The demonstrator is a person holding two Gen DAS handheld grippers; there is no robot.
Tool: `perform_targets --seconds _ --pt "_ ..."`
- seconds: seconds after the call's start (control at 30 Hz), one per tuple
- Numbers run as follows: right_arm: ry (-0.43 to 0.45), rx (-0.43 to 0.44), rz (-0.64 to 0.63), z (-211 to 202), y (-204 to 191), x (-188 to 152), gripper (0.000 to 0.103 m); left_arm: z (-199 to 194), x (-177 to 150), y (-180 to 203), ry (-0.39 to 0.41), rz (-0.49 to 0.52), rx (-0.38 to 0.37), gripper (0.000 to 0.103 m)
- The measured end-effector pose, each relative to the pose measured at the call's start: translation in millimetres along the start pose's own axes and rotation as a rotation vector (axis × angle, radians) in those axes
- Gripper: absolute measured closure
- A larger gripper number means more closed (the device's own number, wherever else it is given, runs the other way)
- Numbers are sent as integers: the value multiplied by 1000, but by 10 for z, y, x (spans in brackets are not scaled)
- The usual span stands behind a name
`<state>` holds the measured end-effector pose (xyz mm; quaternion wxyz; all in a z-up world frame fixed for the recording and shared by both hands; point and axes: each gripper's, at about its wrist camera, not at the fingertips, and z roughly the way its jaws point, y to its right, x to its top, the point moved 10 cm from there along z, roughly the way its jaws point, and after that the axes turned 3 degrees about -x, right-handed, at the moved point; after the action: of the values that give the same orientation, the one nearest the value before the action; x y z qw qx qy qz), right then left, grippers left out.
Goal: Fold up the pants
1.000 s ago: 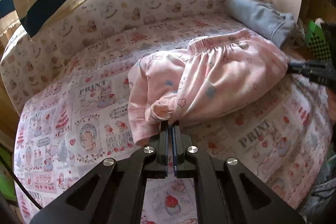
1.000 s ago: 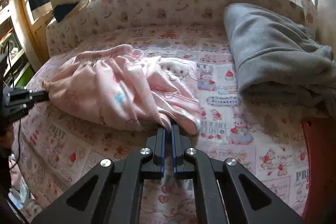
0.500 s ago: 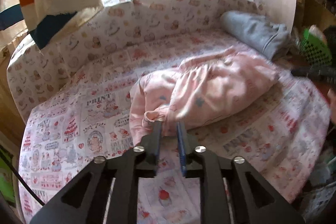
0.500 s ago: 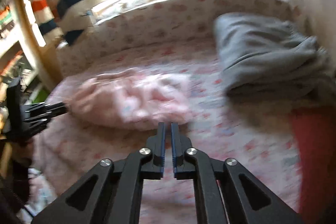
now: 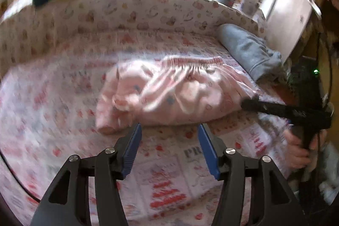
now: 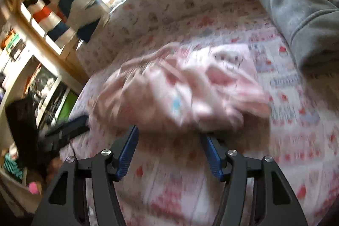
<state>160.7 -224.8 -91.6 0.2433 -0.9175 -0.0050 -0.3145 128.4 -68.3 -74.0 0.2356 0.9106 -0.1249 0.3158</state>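
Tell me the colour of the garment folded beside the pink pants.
Grey, plain; clearest in the right wrist view.

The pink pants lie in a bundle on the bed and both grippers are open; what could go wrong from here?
1. The pink pants look bunched, not flat. Both the left gripper and the right gripper have just been opening with nothing between the jaws, so the fold may loosen.
2. The grey garment lies close; a wide move could drag it.
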Motion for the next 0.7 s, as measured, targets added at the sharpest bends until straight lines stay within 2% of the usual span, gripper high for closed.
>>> perform_targets --seconds 0.1,0.13,0.23,0.33,0.4,0.47,0.53,0.63,0.7 --pt "45 25 97 63 72 149 41 175 -106 -5 -81 -177 -126 47" --pt "56 26 119 76 89 181 41 170 -76 -31 -58 -211 -140 47" --pt "81 26 177 70 129 218 41 177 57 -202 23 -296 -89 47" --pt "126 -3 196 15 166 195 40 226 152 -286 83 -370 -106 44" --pt "162 -32 184 -13 168 169 37 257 202 -267 95 -382 -109 37" --pt "189 -52 174 -50 168 171 24 305 262 -240 99 -381 -97 33" --pt "200 -36 190 -49 166 199 17 351 302 -233 97 -382 -62 32" --pt "196 -21 234 -20 190 280 15 445 393 -262 110 -407 -28 23" --pt "186 -18 222 68 183 386 15 476 420 -272 109 -411 8 23"
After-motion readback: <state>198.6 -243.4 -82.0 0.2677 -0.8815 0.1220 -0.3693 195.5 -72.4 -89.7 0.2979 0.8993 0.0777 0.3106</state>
